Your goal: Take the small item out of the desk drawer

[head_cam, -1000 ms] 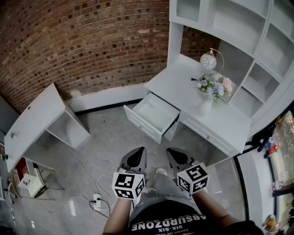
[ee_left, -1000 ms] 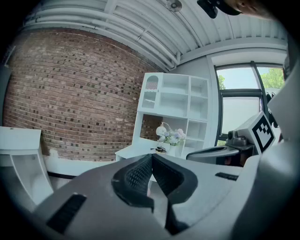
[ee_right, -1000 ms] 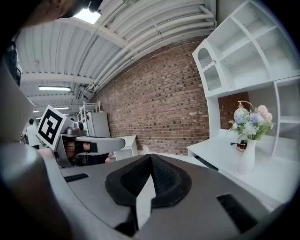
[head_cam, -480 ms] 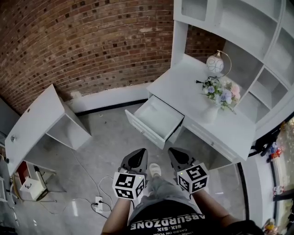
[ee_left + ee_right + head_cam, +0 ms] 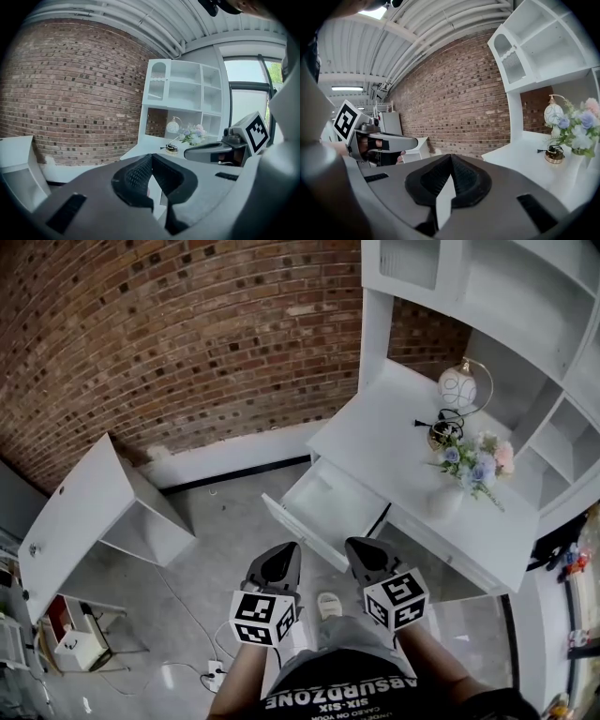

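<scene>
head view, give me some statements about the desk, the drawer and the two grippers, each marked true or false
1. The drawer of the desk stands pulled open. True.
2. The right gripper holds a small item. False: its jaws are together with nothing between them.
3. A vase of flowers stands on the desk top. True.
4. The left gripper reaches into the drawer. False: it is short of the drawer, above the floor, jaws together.
5. The wall behind the desk is plain white. False: it is a red brick wall.
</scene>
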Demonstrator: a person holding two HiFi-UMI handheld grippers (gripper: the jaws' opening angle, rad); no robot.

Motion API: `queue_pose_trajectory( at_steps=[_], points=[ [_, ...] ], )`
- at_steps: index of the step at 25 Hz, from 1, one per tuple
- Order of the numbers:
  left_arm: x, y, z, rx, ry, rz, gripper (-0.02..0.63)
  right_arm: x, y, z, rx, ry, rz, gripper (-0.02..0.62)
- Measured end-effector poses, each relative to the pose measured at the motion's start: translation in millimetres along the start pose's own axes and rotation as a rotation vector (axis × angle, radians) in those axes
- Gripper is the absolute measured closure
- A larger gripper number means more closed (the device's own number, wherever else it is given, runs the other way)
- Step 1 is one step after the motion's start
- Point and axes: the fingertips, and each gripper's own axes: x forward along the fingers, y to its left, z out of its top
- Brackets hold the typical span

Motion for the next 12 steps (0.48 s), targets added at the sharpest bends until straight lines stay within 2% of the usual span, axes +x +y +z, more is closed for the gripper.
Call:
queue_pose_trajectory(
  at_steps=[12],
  points=[
    [88,39,28,0.009,0.015,-0.014,0.601,69,-72,38,-0.004,-0.021,-0.023,0.595]
  ],
)
